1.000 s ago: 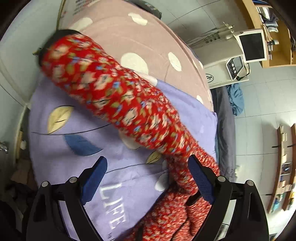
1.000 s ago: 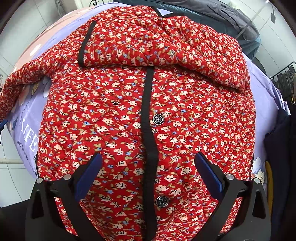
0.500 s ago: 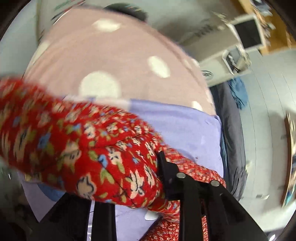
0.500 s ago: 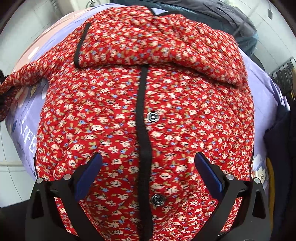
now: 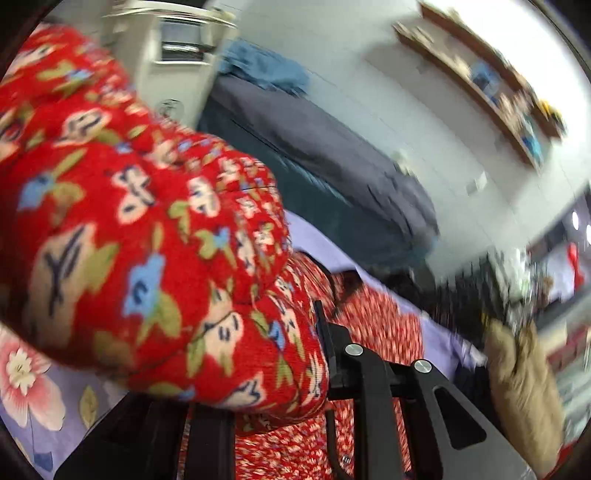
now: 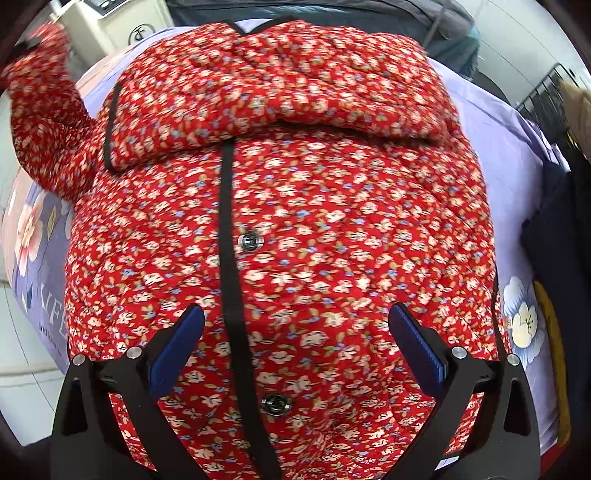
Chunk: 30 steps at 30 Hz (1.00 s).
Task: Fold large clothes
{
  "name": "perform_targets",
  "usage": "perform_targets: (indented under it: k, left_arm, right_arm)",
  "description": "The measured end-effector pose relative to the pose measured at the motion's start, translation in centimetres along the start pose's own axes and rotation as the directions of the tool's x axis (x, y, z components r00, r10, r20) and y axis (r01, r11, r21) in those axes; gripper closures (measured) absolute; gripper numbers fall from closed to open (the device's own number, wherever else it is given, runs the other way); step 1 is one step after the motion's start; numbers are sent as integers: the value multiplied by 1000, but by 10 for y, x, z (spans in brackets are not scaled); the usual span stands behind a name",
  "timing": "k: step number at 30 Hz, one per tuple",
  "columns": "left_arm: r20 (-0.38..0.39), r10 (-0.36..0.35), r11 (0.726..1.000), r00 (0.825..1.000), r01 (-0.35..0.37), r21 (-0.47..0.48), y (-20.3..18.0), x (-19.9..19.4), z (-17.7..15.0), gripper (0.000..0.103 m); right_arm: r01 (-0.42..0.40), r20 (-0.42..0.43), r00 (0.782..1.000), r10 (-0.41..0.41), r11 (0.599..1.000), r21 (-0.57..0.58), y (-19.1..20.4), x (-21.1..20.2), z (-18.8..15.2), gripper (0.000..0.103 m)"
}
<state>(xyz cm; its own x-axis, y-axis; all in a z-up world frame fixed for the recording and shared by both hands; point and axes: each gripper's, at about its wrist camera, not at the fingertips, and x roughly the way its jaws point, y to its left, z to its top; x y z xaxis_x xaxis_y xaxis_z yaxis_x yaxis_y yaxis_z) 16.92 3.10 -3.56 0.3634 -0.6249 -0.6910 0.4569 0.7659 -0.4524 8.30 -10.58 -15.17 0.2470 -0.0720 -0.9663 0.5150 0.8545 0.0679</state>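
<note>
The red floral quilted jacket point(image 6: 295, 229) lies face up on a bed covered with a lilac flowered sheet point(image 6: 509, 155), its black front placket point(image 6: 231, 258) running down the middle with two metal snaps point(image 6: 250, 242) visible beside it. One sleeve point(image 6: 280, 107) is folded across the chest, its black cuff edge at the left. The right claw point(image 6: 295, 347) is above the lower front of the jacket with its blue pads point(image 6: 177, 347) spread wide apart, gripping nothing; whether the tips touch the cloth cannot be determined. The other sleeve point(image 5: 147, 240) is raised off the bed at the jacket's left side, seen lifted at the upper left of the right wrist view. In the left wrist view this sleeve fills most of the frame, bunched between the fingers of the left claw point(image 5: 266, 373), which is pressed together and pinching it; one black finger point(image 5: 332, 354) shows against the cloth, the other is hidden behind it. The left view is blurred. A dark grey garment point(image 5: 332, 155) lies along the far side of the bed, and a beige cabinet point(image 6: 107, 29) stands past the bed's corner.
</note>
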Motion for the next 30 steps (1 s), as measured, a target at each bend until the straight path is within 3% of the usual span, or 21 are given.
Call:
perform_targets:
  k: [4,6,8,10,15,16,18,20,22,24,27,30]
  left_arm:
    - [-157,24,990,987,-2,141,-42,58,-24,84]
    - [-225,99,968,969,-42,246,-59,83,-44,84]
    - [-241,171,937,955,-82,339,-74,97,-59,81]
    - [-251,210,909,945,-94,406,-83,107,-67,66]
    - [-256,290,774,922,-69,630,-114,125,-94,53]
    - [-267,288,769,920,-55,637,-117,124,-101,52]
    - [-308,273,797,911,-34,603,-114,127,-103,52]
    - [-325,248,839,913,-35,543,-104,123,-103,52]
    - [-336,228,861,914,-28,507,-94,117,-105,52]
    - [-334,214,866,918,-21,499,-92,108,-102,50]
    - [-324,195,872,926,-13,489,-75,89,-101,40]
    - [-326,206,886,923,-34,463,-59,76,-107,39]
  right_arm:
    - [1,-9,1000,0,998,63,-32,3,0,5]
    - [2,-13,1000,-1,996,85,-46,5,-1,5]
    - [4,-20,1000,-1,994,105,-63,6,-6,5]
    - [2,-27,1000,1,993,119,-74,8,-8,5]
    - [-15,-44,999,22,987,161,-92,12,-15,5]
    - [-18,-44,999,25,985,170,-95,12,-17,5]
    - [-16,-39,999,23,983,182,-96,12,-11,5]
    - [-11,-29,999,17,982,189,-104,10,-3,5]
    - [-10,-21,1000,14,980,199,-114,9,4,5]
    - [-17,-17,1000,21,978,208,-124,9,17,5]
    - [-37,3,999,37,972,231,-142,6,36,5]
    - [-66,42,997,58,967,245,-157,3,55,5]
